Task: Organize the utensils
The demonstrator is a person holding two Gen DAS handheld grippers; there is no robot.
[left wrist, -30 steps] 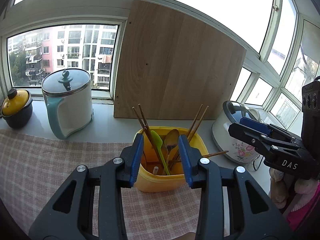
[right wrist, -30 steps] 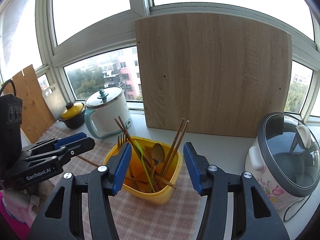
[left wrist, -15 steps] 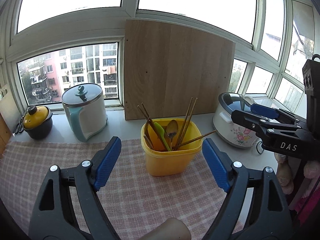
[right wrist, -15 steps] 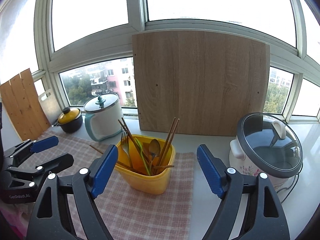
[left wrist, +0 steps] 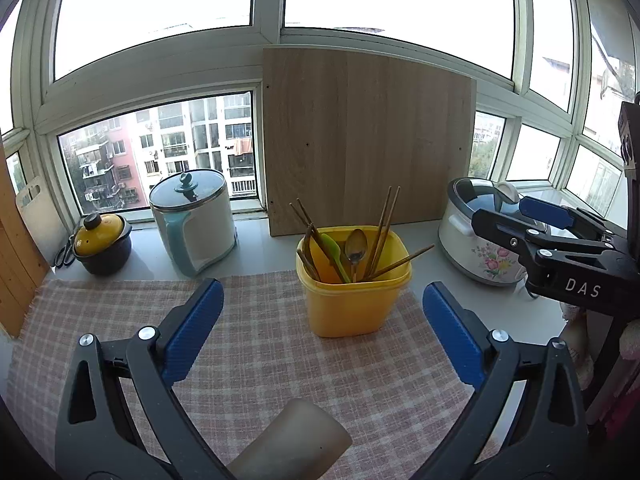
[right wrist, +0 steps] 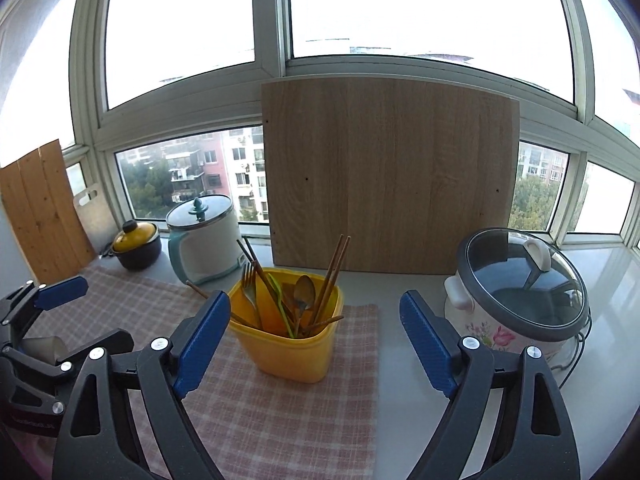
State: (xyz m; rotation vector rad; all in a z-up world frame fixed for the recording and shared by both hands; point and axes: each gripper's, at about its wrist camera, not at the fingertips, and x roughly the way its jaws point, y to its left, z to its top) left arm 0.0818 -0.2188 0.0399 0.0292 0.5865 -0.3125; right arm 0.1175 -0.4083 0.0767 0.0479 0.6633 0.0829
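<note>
A pink-and-white checked cloth (left wrist: 280, 360) covers the left and middle of the pale grey counter (right wrist: 408, 360); its right edge stops just right of the yellow square plastic container (left wrist: 352, 304), leaving a bare strip of counter between cloth and the white floral rice cooker with a glass lid (right wrist: 516, 300). The container stands upright near the cloth's back edge, and holds brown wooden chopsticks (left wrist: 384, 220), a metal spoon (left wrist: 355, 246), a green plastic spoon (left wrist: 334, 252) and, seen from the right wrist view, a metal fork (right wrist: 249, 280). Several sticks lean out over the rim to left and right. Behind it a tall light wooden board (left wrist: 368, 140) leans against the window frame, closing off the back. To the left at the rear stand a white and teal electric kettle (left wrist: 196, 220) and a small dark pot with a yellow lid (left wrist: 100, 240), both well apart from the container. The cloth in front of the container lies open.

The left claw (left wrist: 320, 332) hangs in front of the container, its jaws spreading wide with nothing between them and touching nothing. The right claw (right wrist: 316, 332) hangs in front of the container too; its jaws are also opening, clear of the container on both sides and gripping nothing. A beige rounded tube (left wrist: 296, 444) pokes up at the bottom of the left wrist view.
</note>
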